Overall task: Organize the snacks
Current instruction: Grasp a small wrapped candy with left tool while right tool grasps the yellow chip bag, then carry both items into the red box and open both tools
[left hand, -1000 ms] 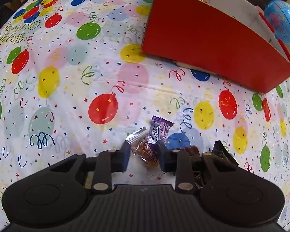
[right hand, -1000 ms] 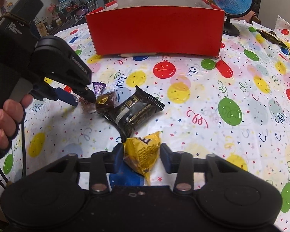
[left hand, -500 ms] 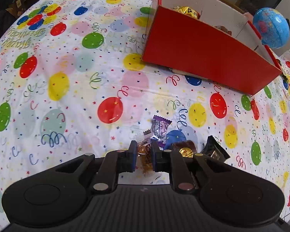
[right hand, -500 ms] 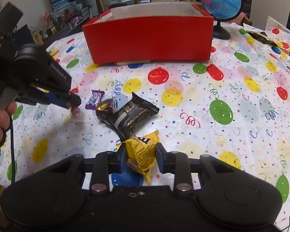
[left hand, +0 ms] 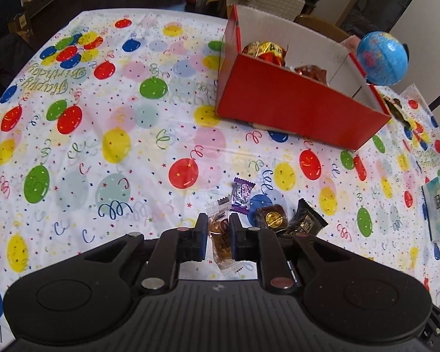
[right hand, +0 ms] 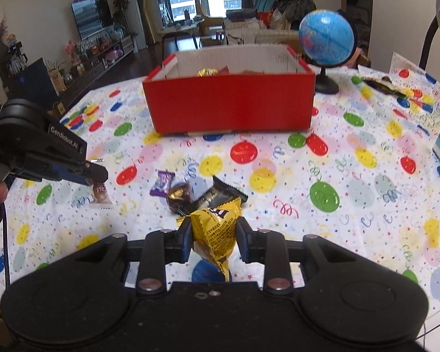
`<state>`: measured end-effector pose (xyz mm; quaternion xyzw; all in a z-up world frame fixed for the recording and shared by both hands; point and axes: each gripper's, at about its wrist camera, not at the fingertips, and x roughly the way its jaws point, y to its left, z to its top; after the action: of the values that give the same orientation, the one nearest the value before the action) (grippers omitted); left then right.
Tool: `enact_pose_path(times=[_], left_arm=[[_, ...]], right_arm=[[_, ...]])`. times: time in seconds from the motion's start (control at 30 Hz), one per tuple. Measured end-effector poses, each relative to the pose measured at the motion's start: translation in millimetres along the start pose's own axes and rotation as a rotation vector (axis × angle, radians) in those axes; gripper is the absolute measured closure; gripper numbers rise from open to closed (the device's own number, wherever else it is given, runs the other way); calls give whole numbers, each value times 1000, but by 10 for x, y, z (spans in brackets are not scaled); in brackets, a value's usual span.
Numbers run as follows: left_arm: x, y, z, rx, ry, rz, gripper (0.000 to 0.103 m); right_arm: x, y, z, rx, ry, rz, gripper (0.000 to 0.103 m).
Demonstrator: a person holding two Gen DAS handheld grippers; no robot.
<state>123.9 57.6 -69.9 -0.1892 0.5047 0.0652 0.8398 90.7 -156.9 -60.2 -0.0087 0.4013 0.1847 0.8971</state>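
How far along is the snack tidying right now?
Partly done. Some snacks already sit in the red box. In hand: the left gripper is shut on a clear-wrapped candy, and the right gripper is shut on a yellow packet. Left on the tablecloth: a purple candy, a brown round sweet and a black bar.

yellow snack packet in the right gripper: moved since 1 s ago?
Yes. The yellow packet, clamped in the right gripper, has come up off the tablecloth: it now overlaps the black wrapper that lay beyond it.
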Motion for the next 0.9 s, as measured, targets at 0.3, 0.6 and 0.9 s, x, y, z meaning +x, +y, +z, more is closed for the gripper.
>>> enact_pose_path(times=[0.3,0.6,0.9], left_arm=[[-403,-68,178,33,-86,-26,88],[-651,-317,571,89,-185,-34,88],[-599,-605,941,155,-241,-25,88]], right_arm=[[-247,93,361,-36,-93,-7,74],[-221,43,874,-70,-172,-17,74],[-12,-128,1392,-78,-212,-15,74]])
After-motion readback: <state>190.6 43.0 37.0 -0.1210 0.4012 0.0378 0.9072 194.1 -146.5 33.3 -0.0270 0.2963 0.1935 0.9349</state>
